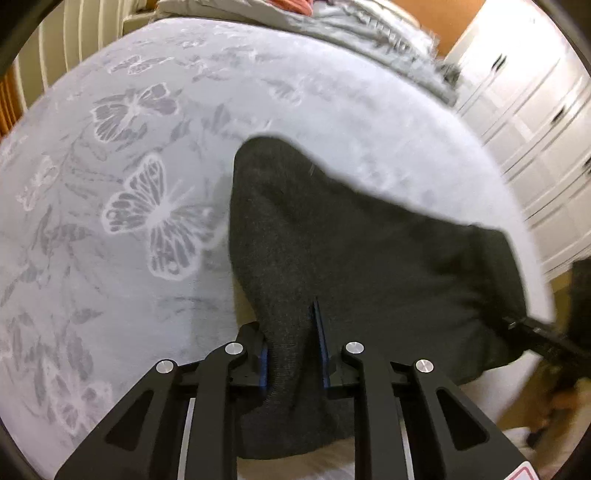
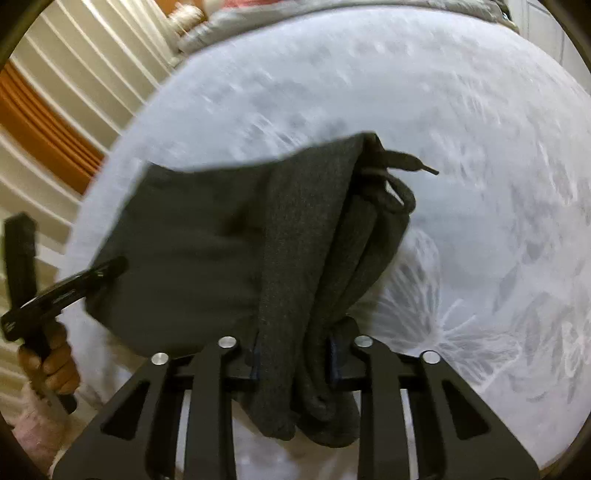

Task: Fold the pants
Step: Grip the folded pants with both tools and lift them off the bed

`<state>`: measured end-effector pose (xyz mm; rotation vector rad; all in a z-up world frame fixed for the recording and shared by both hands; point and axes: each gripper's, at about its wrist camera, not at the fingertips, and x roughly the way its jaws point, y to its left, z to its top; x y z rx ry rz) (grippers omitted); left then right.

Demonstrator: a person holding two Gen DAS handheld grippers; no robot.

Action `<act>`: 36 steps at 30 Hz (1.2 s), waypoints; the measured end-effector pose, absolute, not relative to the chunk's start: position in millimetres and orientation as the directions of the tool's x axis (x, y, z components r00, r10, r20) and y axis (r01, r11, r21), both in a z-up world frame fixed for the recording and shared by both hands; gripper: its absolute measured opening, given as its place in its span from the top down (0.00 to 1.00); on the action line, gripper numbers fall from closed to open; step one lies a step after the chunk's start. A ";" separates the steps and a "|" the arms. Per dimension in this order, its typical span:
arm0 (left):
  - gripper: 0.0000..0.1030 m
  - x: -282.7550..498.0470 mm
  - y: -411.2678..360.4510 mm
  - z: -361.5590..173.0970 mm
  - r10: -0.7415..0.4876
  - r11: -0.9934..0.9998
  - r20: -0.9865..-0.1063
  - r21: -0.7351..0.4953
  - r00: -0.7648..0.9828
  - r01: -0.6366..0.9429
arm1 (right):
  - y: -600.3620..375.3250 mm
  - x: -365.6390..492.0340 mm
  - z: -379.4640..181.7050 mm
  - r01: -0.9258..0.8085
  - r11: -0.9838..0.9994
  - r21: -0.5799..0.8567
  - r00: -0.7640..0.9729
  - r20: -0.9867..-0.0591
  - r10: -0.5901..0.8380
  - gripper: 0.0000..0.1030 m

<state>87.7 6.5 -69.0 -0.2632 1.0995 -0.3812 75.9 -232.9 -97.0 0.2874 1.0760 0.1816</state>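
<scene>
The dark grey pants are held up over a pale bedsheet printed with butterflies. My left gripper is shut on a bunched edge of the pants. My right gripper is shut on the waistband end, where the drawstring hangs loose. The cloth stretches between both grippers. The right gripper shows at the right edge of the left wrist view. The left gripper and the hand holding it show at the left of the right wrist view.
A grey blanket lies bunched at the far side of the bed. White cupboard doors stand to the right. A white slatted surface is left of the bed.
</scene>
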 end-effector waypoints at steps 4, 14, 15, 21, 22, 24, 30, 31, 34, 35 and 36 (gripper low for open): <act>0.86 50.3 26.8 -38.7 -0.458 0.888 -0.777 -0.414 0.432 0.198 | -225.5 38.2 -60.7 -0.077 0.909 0.409 0.524 -0.759 0.386 0.74; 0.31 1.5 54.2 -52.2 -0.331 0.940 -0.765 -0.317 0.552 0.124 | -237.2 -35.9 -76.7 0.068 0.908 0.414 0.587 -0.752 0.299 0.49; 0.30 -1.8 53.1 -48.9 -0.315 0.946 -0.755 -0.299 0.575 0.125 | -227.6 -36.8 -78.0 0.049 0.916 0.398 0.576 -0.761 0.300 0.49; 0.29 -0.5 38.4 -53.0 -0.296 0.955 -0.768 -0.254 0.568 0.154 | -203.7 -18.3 -107.2 0.066 0.958 0.280 0.512 -0.833 0.209 0.89; 0.29 -1.2 38.8 -53.5 -0.296 0.955 -0.768 -0.252 0.568 0.156 | -205.7 -21.1 -98.1 0.060 0.950 0.306 0.532 -0.815 0.229 0.94; 0.29 -1.8 41.9 -54.9 -0.298 0.954 -0.767 -0.259 0.568 0.151 | -207.4 -35.8 -69.4 0.020 0.934 0.356 0.599 -0.752 0.274 0.94; 0.28 4.8 47.8 -68.5 -0.317 0.947 -0.790 -0.292 0.525 0.133 | -219.4 -29.2 -118.0 0.120 0.945 0.303 0.478 -0.852 0.212 0.80; 0.26 6.4 50.0 -70.6 -0.322 0.945 -0.794 -0.303 0.516 0.124 | -226.0 -33.2 -120.2 0.143 0.921 0.362 0.498 -0.831 0.248 0.79; 0.20 13.7 62.0 -79.2 -0.350 0.929 -0.800 -0.365 0.487 0.068 | -234.3 -40.3 -98.3 0.163 0.901 0.402 0.547 -0.797 0.257 0.61; 0.19 16.1 64.7 -82.4 -0.359 0.923 -0.804 -0.383 0.474 0.049 | -234.8 -40.5 -92.0 0.167 0.916 0.364 0.564 -0.798 0.214 0.40; 0.19 19.3 66.9 -87.2 -0.373 0.915 -0.809 -0.403 0.454 0.034 | -235.1 -38.3 -84.8 0.168 0.934 0.315 0.578 -0.799 0.165 0.29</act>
